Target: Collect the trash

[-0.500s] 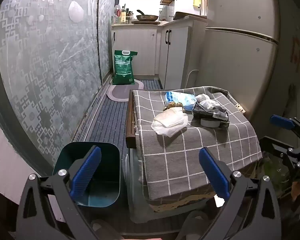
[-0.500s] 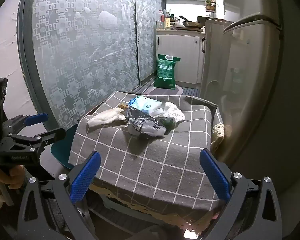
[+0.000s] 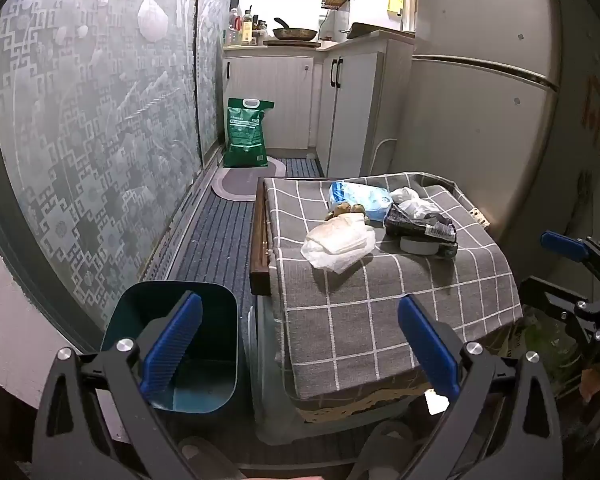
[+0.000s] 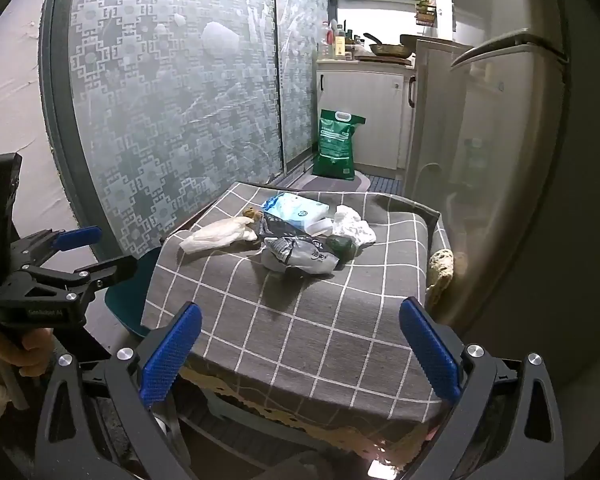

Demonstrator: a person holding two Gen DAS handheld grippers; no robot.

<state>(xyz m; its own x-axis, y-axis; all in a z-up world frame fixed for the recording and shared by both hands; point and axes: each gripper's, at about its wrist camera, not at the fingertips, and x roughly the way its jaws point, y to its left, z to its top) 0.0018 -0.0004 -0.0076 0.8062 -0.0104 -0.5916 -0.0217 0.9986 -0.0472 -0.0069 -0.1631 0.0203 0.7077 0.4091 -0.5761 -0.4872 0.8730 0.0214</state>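
On the counter (image 3: 380, 320), draped in a grey cloth with a white grid, the trash sits in one cluster toward the far end. A crumpled white bag (image 3: 338, 242) lies at about 9 o'clock of the pile, a blue-and-white packet (image 3: 358, 196) at 12 o'clock, a dark foil wrapper (image 3: 420, 230) at 3 o'clock and a white crumpled tissue (image 4: 352, 226) behind it. On the floor at the counter's near left corner, at about 7 o'clock of it, stands a teal bin (image 3: 180, 340). Frosted patterned glass panels (image 3: 100, 140) line the left wall, a pale refrigerator (image 3: 480, 120) the right; at 12 o'clock a green sack (image 3: 246, 132) leans against white cabinets (image 3: 280, 100). The left gripper (image 3: 300, 352) and right gripper (image 4: 300, 352) both hover short of the counter, jaws spread wide with nothing between them.
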